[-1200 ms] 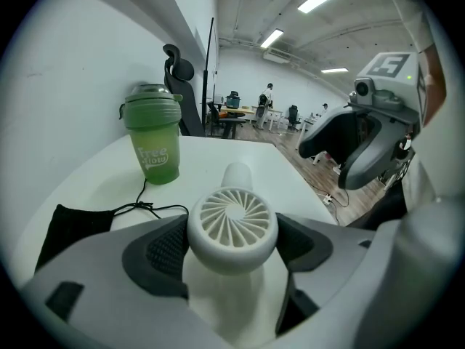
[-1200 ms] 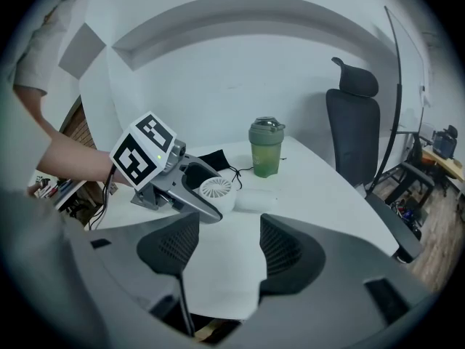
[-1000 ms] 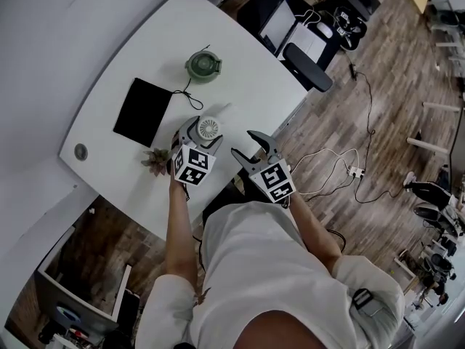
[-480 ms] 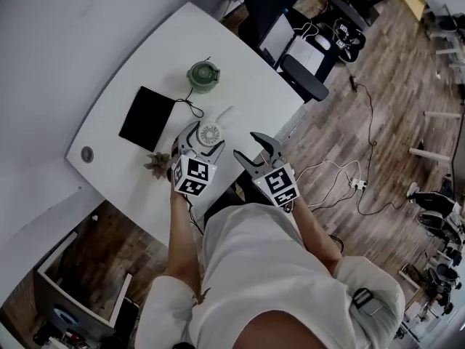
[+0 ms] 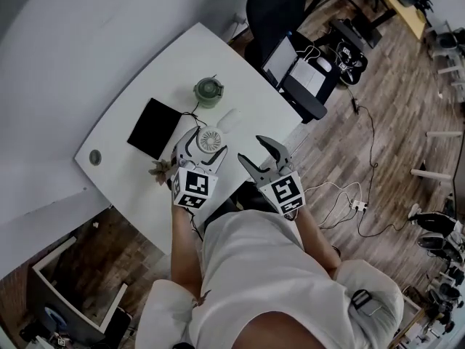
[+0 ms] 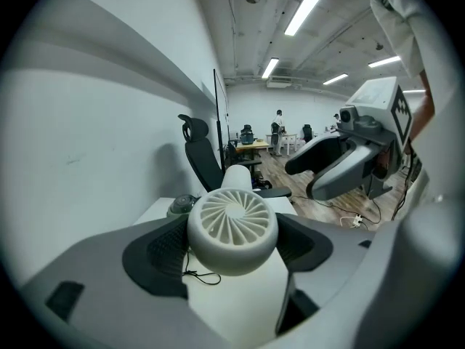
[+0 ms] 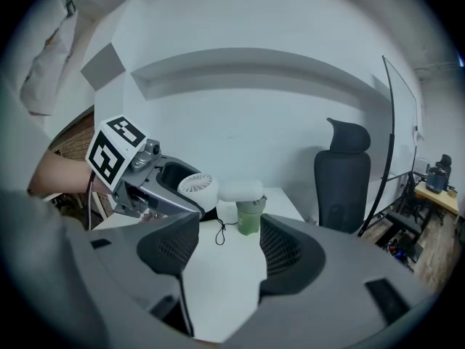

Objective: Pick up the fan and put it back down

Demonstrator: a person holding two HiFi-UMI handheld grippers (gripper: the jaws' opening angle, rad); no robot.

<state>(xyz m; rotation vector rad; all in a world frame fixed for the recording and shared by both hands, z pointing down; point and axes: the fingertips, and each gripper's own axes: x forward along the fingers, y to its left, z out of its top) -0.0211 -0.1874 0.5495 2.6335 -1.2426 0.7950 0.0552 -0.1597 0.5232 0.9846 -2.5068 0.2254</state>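
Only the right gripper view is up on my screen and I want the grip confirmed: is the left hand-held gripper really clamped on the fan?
Observer: Yes. The left gripper view shows the left hand-held gripper with both pads pressed on the fan, on the sides of its round head.
Operator: Anything hidden behind that hand-held gripper?
Observer: The head view shows a black flat pad and a small plant.
Operator: Where is my hand-held gripper from above?
Observer: The right hand-held gripper is beside the left one, clear of the fan.
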